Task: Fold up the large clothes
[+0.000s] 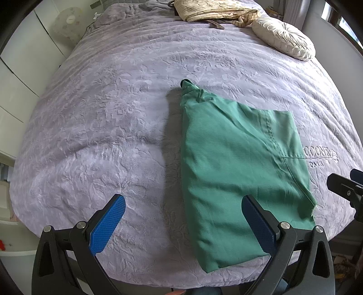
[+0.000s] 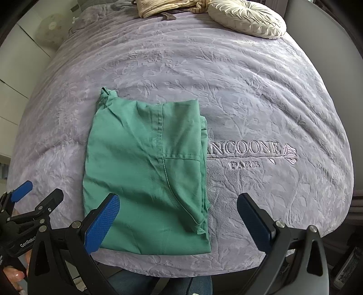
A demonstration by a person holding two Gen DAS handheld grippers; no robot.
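Note:
A green garment (image 1: 233, 163) (image 2: 147, 168) lies folded into a rough rectangle near the front edge of a bed. A narrow part of it sticks out at its far left corner. My left gripper (image 1: 183, 224) hovers open above the garment's near left edge, its blue pads wide apart and holding nothing. My right gripper (image 2: 178, 223) is open too, above the garment's near right corner, with nothing between its fingers. In the right wrist view the left gripper (image 2: 25, 199) shows at the lower left, and a hand (image 2: 13, 275) holds it.
The bed is covered by a lilac embossed bedspread (image 1: 102, 113) (image 2: 261, 102) with stitched lettering (image 2: 247, 149). A round cream cushion (image 1: 283, 38) (image 2: 247, 18) and a pile of striped fabric (image 1: 213, 10) lie at the far end. White cupboards (image 1: 20, 74) stand to the left.

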